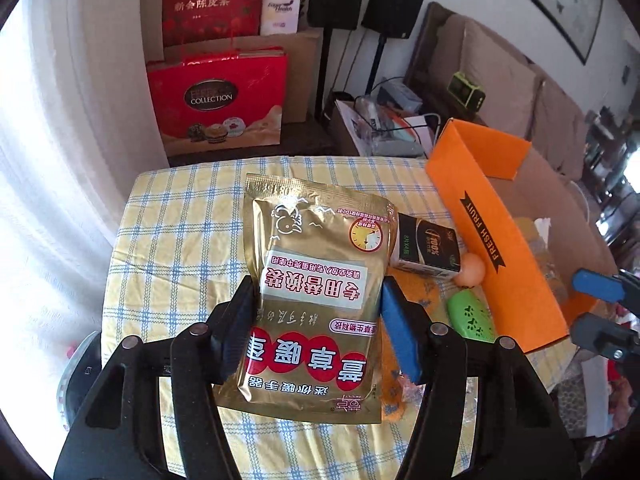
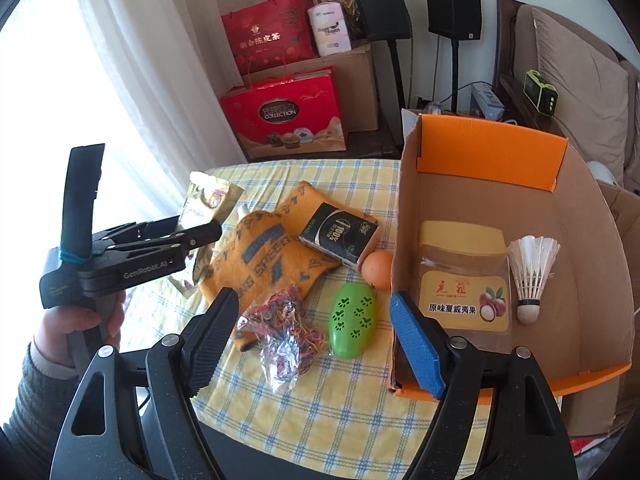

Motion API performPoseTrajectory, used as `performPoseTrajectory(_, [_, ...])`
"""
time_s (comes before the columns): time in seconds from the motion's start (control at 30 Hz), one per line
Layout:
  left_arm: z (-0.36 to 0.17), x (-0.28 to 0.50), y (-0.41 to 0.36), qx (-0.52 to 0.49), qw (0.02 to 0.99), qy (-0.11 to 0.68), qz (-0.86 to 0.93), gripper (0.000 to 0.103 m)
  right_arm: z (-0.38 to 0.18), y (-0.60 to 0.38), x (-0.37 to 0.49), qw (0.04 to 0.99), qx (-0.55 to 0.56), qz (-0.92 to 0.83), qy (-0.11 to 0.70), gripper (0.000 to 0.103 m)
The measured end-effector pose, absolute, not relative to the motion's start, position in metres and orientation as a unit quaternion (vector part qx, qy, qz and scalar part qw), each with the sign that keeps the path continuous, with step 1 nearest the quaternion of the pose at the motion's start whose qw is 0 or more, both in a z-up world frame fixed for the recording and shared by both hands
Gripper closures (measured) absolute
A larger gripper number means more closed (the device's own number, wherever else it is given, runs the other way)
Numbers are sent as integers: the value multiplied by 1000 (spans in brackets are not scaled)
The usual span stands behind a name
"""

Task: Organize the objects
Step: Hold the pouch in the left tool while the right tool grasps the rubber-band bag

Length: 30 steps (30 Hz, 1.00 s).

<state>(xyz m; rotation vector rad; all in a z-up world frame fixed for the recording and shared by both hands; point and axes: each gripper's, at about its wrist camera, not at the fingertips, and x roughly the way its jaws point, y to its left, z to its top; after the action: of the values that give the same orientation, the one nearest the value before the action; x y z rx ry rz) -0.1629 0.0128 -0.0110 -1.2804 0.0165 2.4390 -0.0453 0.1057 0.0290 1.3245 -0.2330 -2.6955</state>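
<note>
My left gripper [image 1: 316,320] is shut on a gold foil pouch [image 1: 316,280] with red print, held clear above the checked tablecloth [image 1: 172,240]. In the right wrist view, the left gripper [image 2: 200,232] grips the pouch [image 2: 208,200] at the table's left. My right gripper [image 2: 314,340] is open, its pads touching nothing. Below it on the cloth lie a green oval case [image 2: 354,320] and a bag of coloured rubber bands [image 2: 280,332]. The orange cardboard box [image 2: 492,152] at the right holds a yellow-lidded jar [image 2: 464,280] and a shuttlecock [image 2: 532,272].
An orange knitted cloth [image 2: 272,256], a black tissue pack [image 2: 340,236] and an orange ball [image 2: 378,268] lie mid-table beside the box. Red gift bags [image 2: 284,116] and speaker stands [image 2: 384,12] stand behind the table. A hand [image 2: 76,320] holds the left gripper's handle.
</note>
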Motion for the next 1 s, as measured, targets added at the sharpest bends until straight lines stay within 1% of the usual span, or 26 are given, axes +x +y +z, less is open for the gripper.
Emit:
performPoseTrajectory(0.03, [-10, -161, 11, -457, 194, 3, 868, 45, 29, 102, -49, 67, 444, -891, -73, 40])
performPoseTrajectory(0.1, [-7, -158, 8, -459, 199, -4, 866, 45, 26, 92, -56, 73, 453, -887, -56, 50])
performPoseTrajectory(0.17, [-5, -154, 6, -459, 200, -10, 866, 45, 19, 82, -64, 66, 468, -881, -33, 53])
performPoseTrajectory(0.23, [-3, -151, 3, -456, 198, -11, 868, 45, 7, 76, -71, 60, 483, -873, -29, 59])
performPoseTrajectory(0.33, [-3, -147, -2, -454, 199, -15, 868, 45, -11, 67, -77, 40, 496, -867, -12, 65])
performPoseTrajectory(0.53, [-3, -142, -9, -447, 191, -10, 874, 45, -47, 50, -84, -21, 507, -861, 26, 68])
performPoseTrajectory(0.63, [-4, -141, -12, -449, 196, -16, 872, 45, -63, 45, -88, -42, 514, -856, 32, 69])
performPoseTrajectory(0.7, [-4, -138, -13, -448, 197, -15, 872, 45, -70, 46, -90, -52, 518, -854, 28, 69])
performPoseTrajectory(0.73, [-3, -137, -14, -448, 198, -16, 871, 45, -72, 47, -90, -55, 518, -853, 23, 70])
performPoseTrajectory(0.87, [-3, -135, -18, -449, 202, -21, 870, 45, -72, 51, -92, -62, 520, -852, 6, 70])
performPoseTrajectory(0.97, [-2, -134, -20, -450, 204, -26, 869, 45, -69, 57, -91, -68, 521, -851, -8, 70])
performPoseTrajectory(1.0, [-2, -134, -21, -450, 204, -27, 869, 45, -68, 60, -91, -71, 522, -850, -16, 67])
